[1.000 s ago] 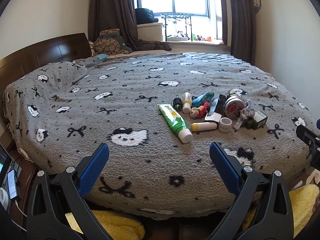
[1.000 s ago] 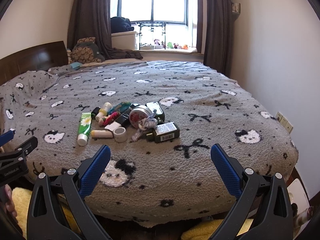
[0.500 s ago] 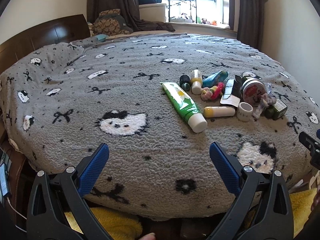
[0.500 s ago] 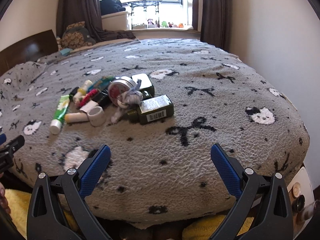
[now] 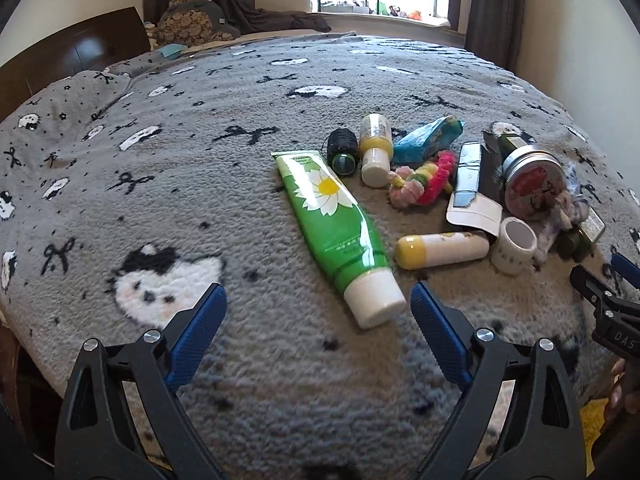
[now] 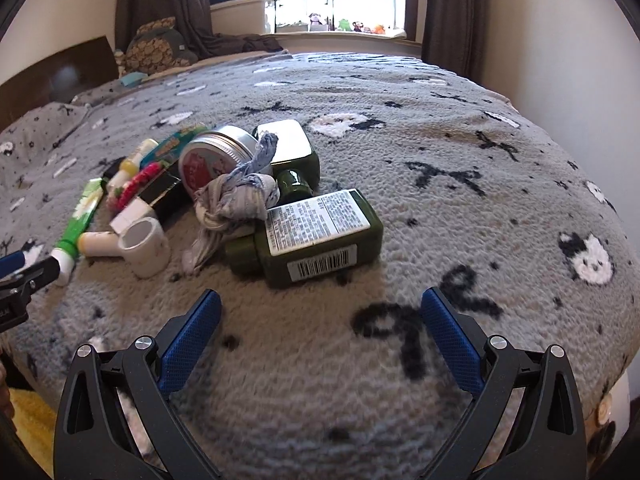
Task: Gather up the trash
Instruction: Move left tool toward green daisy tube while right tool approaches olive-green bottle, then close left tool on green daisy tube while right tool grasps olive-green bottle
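Black plastic left gripper [image 5: 318,306] and right gripper [image 6: 320,312], textured blue fingers [image 5: 196,330], silver screws

Fleecy blanket [image 5: 240,208]; glossy plastic tube [image 5: 336,224]; metal tin [image 6: 214,156].

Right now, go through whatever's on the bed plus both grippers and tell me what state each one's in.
left gripper: open, empty
right gripper: open, empty
green tube: capped, lying flat
dark green bottle: capped, on its side, label up
round tin: lid on, tilted
small white cup: tipped, open mouth showing
yellow-capped stick: capped, lying flat
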Demonstrator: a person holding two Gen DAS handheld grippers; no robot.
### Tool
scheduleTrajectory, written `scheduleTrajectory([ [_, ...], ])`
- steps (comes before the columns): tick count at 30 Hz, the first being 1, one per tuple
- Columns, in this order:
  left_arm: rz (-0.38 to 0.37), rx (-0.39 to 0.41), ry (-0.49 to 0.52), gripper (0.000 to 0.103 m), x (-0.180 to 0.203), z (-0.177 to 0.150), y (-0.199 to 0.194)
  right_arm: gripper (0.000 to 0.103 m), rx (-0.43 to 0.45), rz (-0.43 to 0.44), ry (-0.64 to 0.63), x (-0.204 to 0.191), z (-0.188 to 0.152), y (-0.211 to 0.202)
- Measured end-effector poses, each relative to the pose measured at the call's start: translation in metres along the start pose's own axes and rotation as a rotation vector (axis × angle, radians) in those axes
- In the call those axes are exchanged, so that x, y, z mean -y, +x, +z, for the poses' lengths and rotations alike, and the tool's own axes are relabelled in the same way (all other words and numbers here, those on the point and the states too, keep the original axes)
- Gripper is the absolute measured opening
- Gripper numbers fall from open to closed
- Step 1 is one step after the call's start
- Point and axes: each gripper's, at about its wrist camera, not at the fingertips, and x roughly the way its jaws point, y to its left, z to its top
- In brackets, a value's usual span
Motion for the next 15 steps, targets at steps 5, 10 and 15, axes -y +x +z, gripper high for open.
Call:
scheduleTrajectory([
  [5, -0.001, -0.035, -0.013, 0.086, 0.001, 0.007, 0.018, 0.1, 0.002, 0.018, 0.005, 0.001, 0.011, 0.012],
  [10, 0.004, -0.052, -0.03, 0.085, 0.001, 0.012, 0.032, 0.1, -0.004, 0.019, -0.007, -0.001, 0.02, 0.025],
  [15, -0.007, -0.06, -0.055, 0.082, -0.003, 0.024, 0.043, 0.1, -0.009, 0.025, -0.012, -0.002, 0.026, 0.034],
])
